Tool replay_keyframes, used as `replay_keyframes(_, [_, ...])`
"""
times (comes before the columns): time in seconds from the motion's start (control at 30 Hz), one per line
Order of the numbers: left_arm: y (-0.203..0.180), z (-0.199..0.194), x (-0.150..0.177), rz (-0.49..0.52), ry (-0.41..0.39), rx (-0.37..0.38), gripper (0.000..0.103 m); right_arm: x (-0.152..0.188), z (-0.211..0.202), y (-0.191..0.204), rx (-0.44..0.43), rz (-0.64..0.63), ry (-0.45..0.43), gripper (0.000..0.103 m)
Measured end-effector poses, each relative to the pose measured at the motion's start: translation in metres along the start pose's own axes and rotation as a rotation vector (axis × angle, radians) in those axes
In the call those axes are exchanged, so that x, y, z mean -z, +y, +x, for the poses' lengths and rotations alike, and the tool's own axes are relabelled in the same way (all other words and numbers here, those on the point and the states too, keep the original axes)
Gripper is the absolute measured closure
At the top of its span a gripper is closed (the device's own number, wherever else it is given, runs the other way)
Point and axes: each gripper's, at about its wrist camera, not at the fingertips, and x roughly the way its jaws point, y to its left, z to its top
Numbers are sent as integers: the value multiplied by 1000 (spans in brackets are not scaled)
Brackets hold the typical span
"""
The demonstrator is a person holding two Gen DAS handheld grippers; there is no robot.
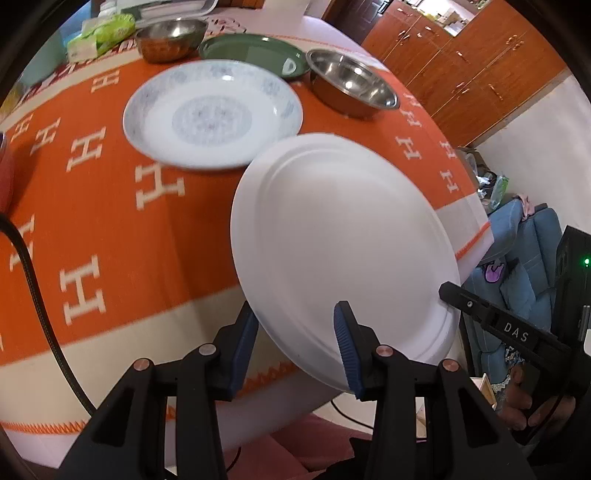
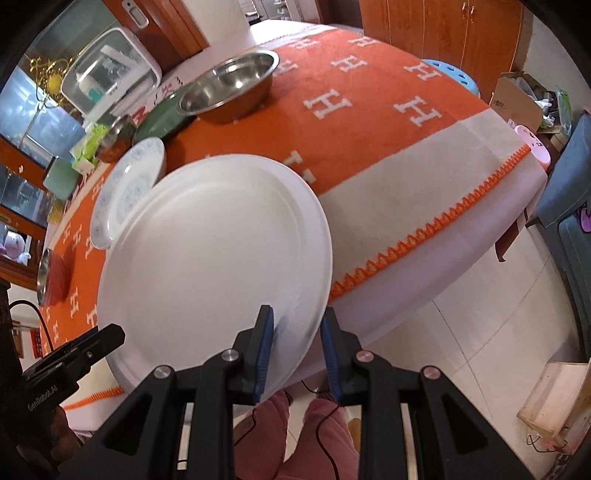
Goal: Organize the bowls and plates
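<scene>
I am at a table with an orange cloth [image 1: 122,229] on it, and the cloth has white H letters all over. Brown wooden cupboards [image 1: 465,62] stand behind the table.

I hold a big plain white plate [image 1: 343,254] up over the near edge of the table. It is tilted. Both my tongs have it. My left tongs [image 1: 295,347] sit at the bottom edge of the plate, one blue pad under the rim and one on top, pinching it. My right tongs [image 2: 295,350] are at the other side of the same plate, with the rim between the blue pads. They look like they are pinching it too.

Behind the white plate, a plate with a blue flower pattern [image 1: 212,112] lies flat on the cloth. My white plate covers a little bit of its edge in the picture. Farther back is a green plate [image 1: 255,53]. A shiny metal bowl [image 1: 352,83] stands just beside the green plate. A second metal bowl [image 1: 170,37] stands on the other side of it, next to a green pack of tissues [image 1: 99,35]. A red bowl [image 2: 51,277] sits near the far left edge of the cloth.
</scene>
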Motion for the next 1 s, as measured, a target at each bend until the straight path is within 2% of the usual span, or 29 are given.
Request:
replay_keyframes(0.43, [2, 12, 19, -58, 17, -34, 63, 9, 10, -1, 11, -93, 31, 76])
replay_keyframes(0.8, [1, 6, 19, -45, -32, -106, 63, 9, 22, 2, -41, -100, 76, 72])
replay_keyframes(0.93, [0, 3, 19, -26, -44, -165, 60, 11, 25, 11, -62, -131, 92, 69])
replay_keyframes(1.0, [1, -2, 20, -28, -61, -163, 57, 12, 24, 15, -66, -144, 91, 62])
